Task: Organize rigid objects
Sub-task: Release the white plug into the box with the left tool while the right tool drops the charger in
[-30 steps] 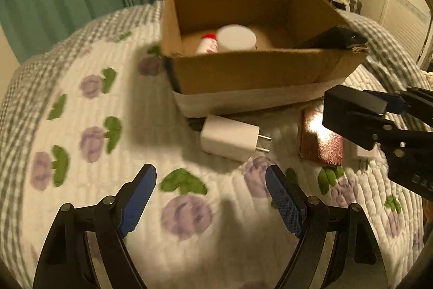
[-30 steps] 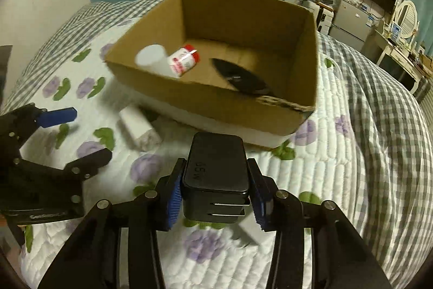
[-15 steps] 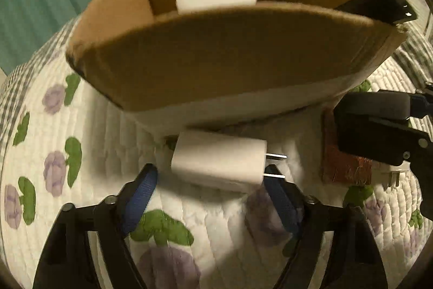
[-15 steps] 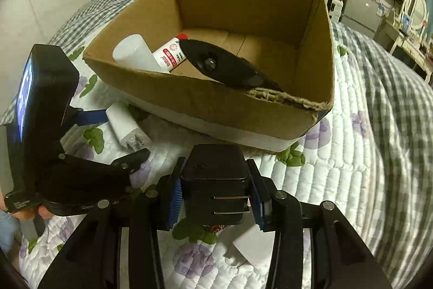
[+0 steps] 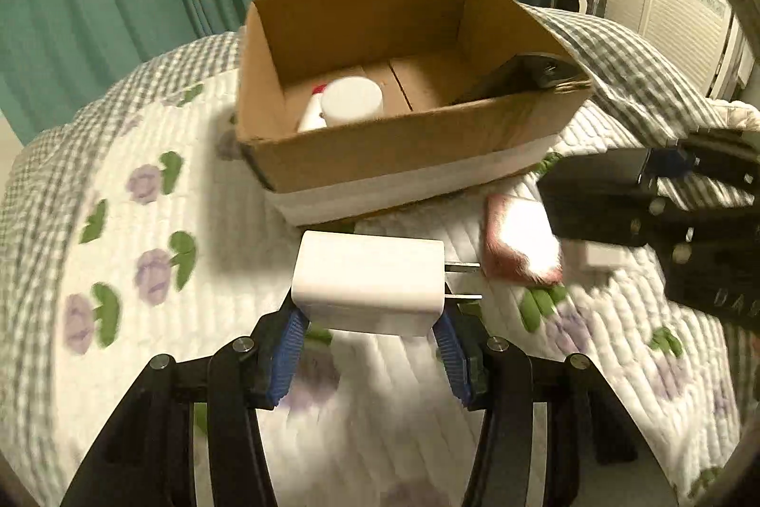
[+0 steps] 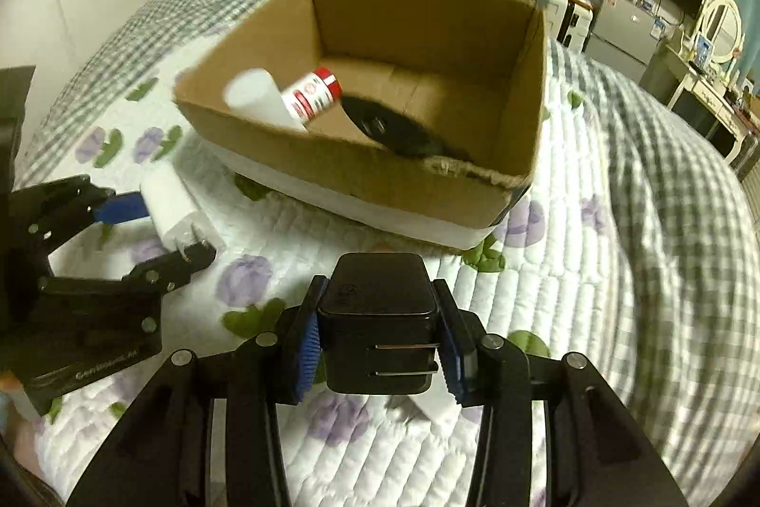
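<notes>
The white charger (image 5: 368, 281), one of the rigid objects I am tidying, sits between the blue pads of my left gripper (image 5: 370, 340), its two prongs pointing toward my right. The jaws have just been closing and now press on both its sides, so it is held, lifted just clear of the bed (image 5: 142, 317). My right gripper (image 6: 380, 348) is clamped the same way on a black charger (image 6: 377, 326), prongs facing the camera.

Just beyond the white charger, on the quilted bedspread printed with purple flowers, lies a small reddish-brown flat item (image 5: 515, 243); glare hides what it is. A white object partly hidden below my right gripper also lies on the quilt.

Farther on stands the open cardboard box (image 5: 403, 148), resting on the bed. Inside it I see a white cylinder (image 5: 352, 100), a small bottle with a red cap (image 6: 313, 93) leaning beside it, and a dark flat object (image 6: 394, 127) propped against the near right corner.

To do this step well, I judge that each charger should be carried over the near wall of the box, high enough to clear the rim, and released low above the bare cardboard floor in the middle, away from the bottle and cylinder. Both grippers share tight space, so one at a time seems safer.

Beyond the box hang teal curtains, with a television and dresser further back.
</notes>
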Motion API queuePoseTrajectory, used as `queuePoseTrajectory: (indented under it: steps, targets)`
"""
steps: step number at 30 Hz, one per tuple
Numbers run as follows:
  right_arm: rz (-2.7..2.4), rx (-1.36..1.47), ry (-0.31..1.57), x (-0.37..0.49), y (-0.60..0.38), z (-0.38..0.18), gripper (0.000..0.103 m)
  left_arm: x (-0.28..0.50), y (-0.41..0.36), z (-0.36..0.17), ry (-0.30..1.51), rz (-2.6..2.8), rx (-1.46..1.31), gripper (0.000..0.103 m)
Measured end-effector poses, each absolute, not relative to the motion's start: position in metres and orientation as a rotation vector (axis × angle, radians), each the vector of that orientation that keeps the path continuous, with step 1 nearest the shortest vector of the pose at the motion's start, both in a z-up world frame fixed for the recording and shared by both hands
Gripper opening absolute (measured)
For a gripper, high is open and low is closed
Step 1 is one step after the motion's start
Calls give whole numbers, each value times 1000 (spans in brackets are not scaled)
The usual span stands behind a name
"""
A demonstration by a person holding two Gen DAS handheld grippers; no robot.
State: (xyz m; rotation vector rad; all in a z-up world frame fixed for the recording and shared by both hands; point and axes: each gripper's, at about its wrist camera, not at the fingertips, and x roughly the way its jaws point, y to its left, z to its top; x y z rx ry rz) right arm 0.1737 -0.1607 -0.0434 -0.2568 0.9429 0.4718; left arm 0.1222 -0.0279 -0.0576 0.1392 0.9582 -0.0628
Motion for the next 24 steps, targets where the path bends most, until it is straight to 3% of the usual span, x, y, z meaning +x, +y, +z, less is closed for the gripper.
queuePoseTrajectory:
  steps: [6, 15, 19, 24]
  targets:
    - [443, -265, 801, 143, -162, 24, 41, 103, -30, -1, 897, -72, 130, 52]
    - [433, -212, 623, 142, -168, 120, 41, 137, -26, 78, 782, -79, 107, 52]
    - [438, -194, 589, 168, -163, 137, 41, 171, -31, 80, 789, -79, 103, 52]
    - [460, -172, 631, 221, -156, 105, 41, 220, -40, 48, 822, -109, 109, 52]
